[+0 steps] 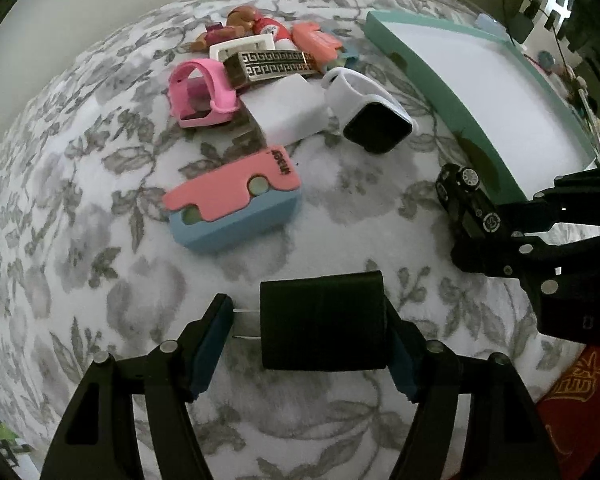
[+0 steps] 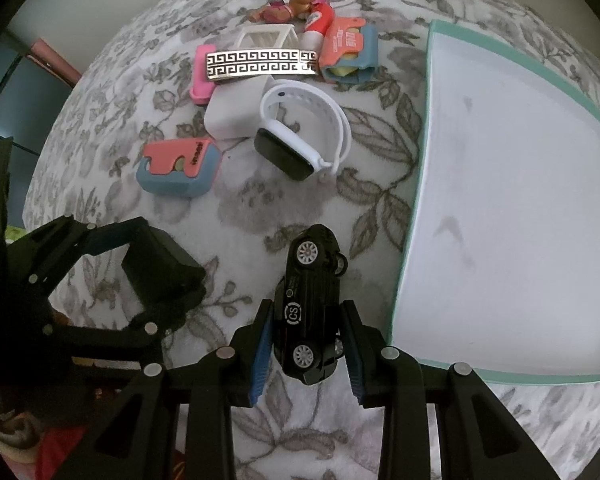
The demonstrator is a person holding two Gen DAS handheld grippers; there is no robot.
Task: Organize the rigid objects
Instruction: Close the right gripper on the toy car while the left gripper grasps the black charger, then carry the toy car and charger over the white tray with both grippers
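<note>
Left wrist view: a black charger is seen between the fingers of the left gripper, prongs pointing at the left pad; the right pad appears to touch its end, while the left pad meets only the prong tips, so whether the jaws are clamped cannot be told. The block is judged stiff, smooth-sided, fairly dense; hold is better taken across the flat faces than on the thin prongs, which may slip or bend. A floral blanket lies beneath. Further off are noted a pink-blue case, a white watch, a pink watch, a patterned bar, and a teal tray at right, its white floor bare. Right wrist view: a black toy car lies on its side between the pads of the right gripper, just beside the tray. The left pad seems to touch it; a sliver of gap shows at the right pad, so the grip cannot be confirmed. The car is judged light, hard, glossy; the body is to be pinched, not the wheels, which roll.
</note>
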